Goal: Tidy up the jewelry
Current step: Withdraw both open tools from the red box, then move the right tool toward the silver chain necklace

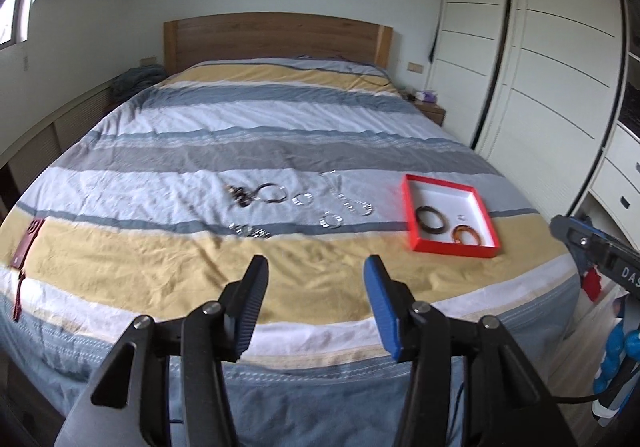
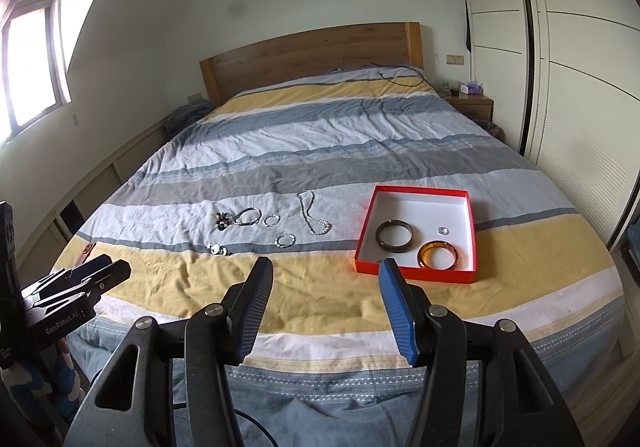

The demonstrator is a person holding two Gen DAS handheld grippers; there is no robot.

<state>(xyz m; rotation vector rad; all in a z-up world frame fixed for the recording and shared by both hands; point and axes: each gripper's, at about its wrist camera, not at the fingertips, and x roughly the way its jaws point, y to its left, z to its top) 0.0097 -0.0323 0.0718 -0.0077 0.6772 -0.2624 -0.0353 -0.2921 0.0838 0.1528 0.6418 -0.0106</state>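
Note:
A red box (image 1: 412,225) (image 2: 416,271) with a white inside lies on the striped bed. It holds a dark bangle (image 1: 431,223) (image 2: 395,235), an amber bangle (image 1: 465,235) (image 2: 439,255) and a small clear ring (image 2: 443,231). Loose jewelry lies left of it: a silver necklace (image 2: 314,221) (image 1: 352,203), silver bracelets (image 1: 302,199) (image 2: 285,240), a thin hoop (image 1: 271,193) (image 2: 248,215) and a dark beaded piece (image 1: 240,197) (image 2: 222,221). My left gripper (image 1: 316,271) is open and empty above the bed's near edge. My right gripper (image 2: 326,273) is open and empty, also short of the jewelry.
A dark red case (image 1: 26,243) lies on the bed's left side. A wooden headboard (image 1: 276,37) stands at the far end. White wardrobe doors (image 2: 580,87) line the right. A nightstand (image 2: 472,103) is beside the bed.

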